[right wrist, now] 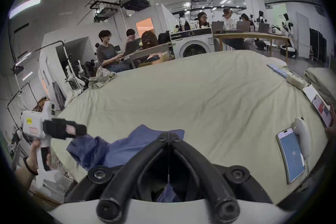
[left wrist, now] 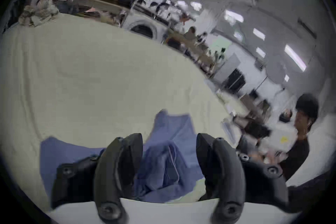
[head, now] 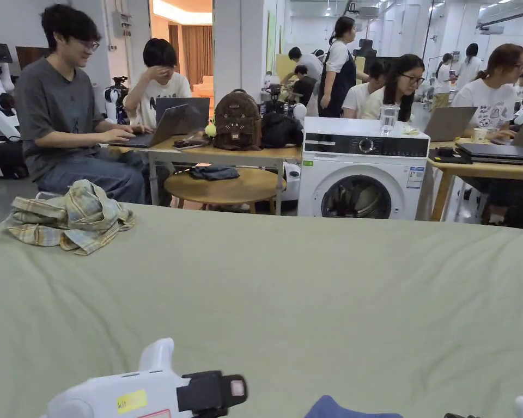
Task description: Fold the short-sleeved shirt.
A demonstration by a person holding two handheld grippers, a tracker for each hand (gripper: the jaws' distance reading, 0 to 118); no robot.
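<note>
A blue shirt [right wrist: 127, 148] lies crumpled at the near edge of a wide surface covered with a pale green sheet [head: 309, 283]; whether that surface is a bed or a counter cannot be told. In the head view a small bit of the shirt [head: 336, 409] peeks up at the bottom edge.

The left gripper [left wrist: 169, 153] hangs just above the bunched blue cloth with its fingers [left wrist: 118, 164] spread wide and nothing between them. In the right gripper view the left gripper [right wrist: 54, 128] shows as a white body with a black front, held by a hand [right wrist: 36, 153] at the near left corner of the sheet.

The right gripper [right wrist: 169, 138] has its fingers brought together at the tips, right at the edge of the shirt; whether cloth is pinched between them cannot be told.

A plaid garment [head: 70, 217] sits in a heap at the far left corner of the sheet, well apart from the shirt. Two phones [right wrist: 291, 155] lie at the sheet's right edge. Beyond the sheet stands a washing machine [head: 364, 168].
</note>
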